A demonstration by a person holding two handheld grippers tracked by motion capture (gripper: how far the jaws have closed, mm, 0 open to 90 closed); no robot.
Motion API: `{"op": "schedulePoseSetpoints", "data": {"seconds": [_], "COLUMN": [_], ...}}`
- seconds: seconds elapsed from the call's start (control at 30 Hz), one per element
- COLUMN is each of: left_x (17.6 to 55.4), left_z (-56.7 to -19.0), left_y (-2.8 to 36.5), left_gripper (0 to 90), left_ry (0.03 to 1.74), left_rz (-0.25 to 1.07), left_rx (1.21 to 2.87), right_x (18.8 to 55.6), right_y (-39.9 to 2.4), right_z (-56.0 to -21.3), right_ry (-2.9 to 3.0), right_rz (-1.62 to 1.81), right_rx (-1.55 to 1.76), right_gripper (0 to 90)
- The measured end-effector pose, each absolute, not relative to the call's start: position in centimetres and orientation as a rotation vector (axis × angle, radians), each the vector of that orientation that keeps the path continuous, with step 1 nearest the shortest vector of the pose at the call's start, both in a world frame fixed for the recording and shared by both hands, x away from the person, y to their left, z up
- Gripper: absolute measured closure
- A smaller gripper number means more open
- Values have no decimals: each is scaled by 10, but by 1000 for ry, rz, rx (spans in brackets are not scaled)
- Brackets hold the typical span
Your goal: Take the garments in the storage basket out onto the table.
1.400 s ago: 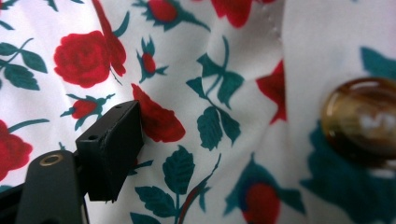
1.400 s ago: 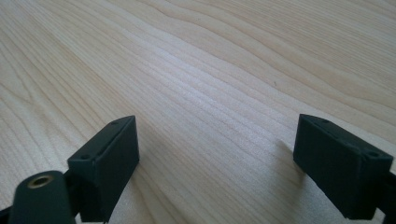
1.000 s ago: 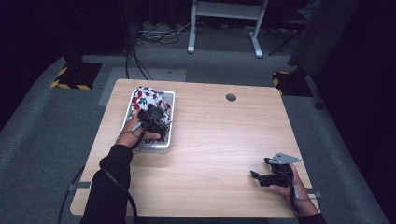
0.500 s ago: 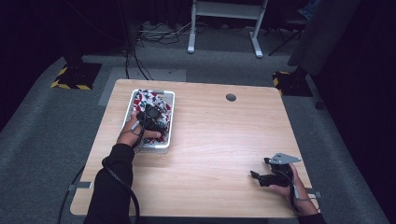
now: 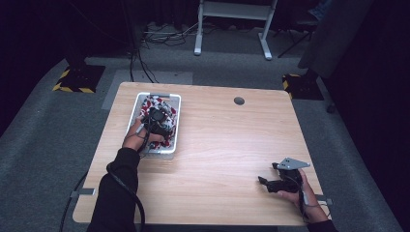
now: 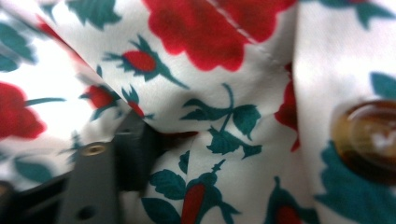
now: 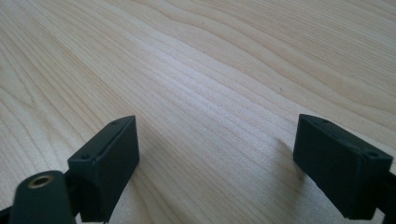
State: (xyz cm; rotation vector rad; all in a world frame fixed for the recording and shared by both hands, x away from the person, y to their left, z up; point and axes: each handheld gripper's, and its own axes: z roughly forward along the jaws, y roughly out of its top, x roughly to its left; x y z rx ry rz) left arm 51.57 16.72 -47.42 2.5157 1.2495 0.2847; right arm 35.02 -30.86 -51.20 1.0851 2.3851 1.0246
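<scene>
A white cloth printed with red flowers and green leaves (image 5: 155,102) lies crumpled in a white basket (image 5: 153,95) at the table's left. My left gripper (image 5: 157,118) is pushed down into it, and its jaws have just been closing with cloth between them. In the left gripper view the cloth (image 6: 224,70) lies close up; one black fingertip (image 6: 133,154) digs into a fold, the other is buried. A brown button (image 6: 369,135) sits at the right. My right gripper (image 5: 265,183) rests near the table's front right, its jaws (image 7: 217,158) wide apart over bare wood.
The wooden table (image 5: 227,140) has a round cable hole (image 5: 239,101) at the back. A black cable (image 5: 123,186) trails from the left gripper along the sleeve. Behind the table stands a white frame (image 5: 232,19) on grey carpet.
The left gripper has sunk a little deeper into the cloth in the basket. The right hand and its gripper have kept still.
</scene>
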Motion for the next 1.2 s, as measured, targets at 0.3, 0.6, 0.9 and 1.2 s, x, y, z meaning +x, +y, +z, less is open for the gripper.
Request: {"op": "schedulePoseSetpoints", "data": {"seconds": [0.3,0.6,0.9,1.2], "left_x": [516,511,508,498], "left_z": [-472,-471,-464,-440], "left_y": [164,159,159,170], "left_gripper": [607,700,751,766], "left_ry": [1236,1193,1153,1131], "left_rz": [320,426,515,575], "left_rx": [2545,2574,2567,2460], "right_x": [350,350,350,350], "right_y": [-309,-309,-309,-309], "right_z": [-512,-512,-512,-512], "right_ry": [2387,2387,2387,2388], "right_rz": [1025,1025,1025,1027], "right_rx": [1083,1082,1082,1082], "right_gripper": [145,145,145,146]}}
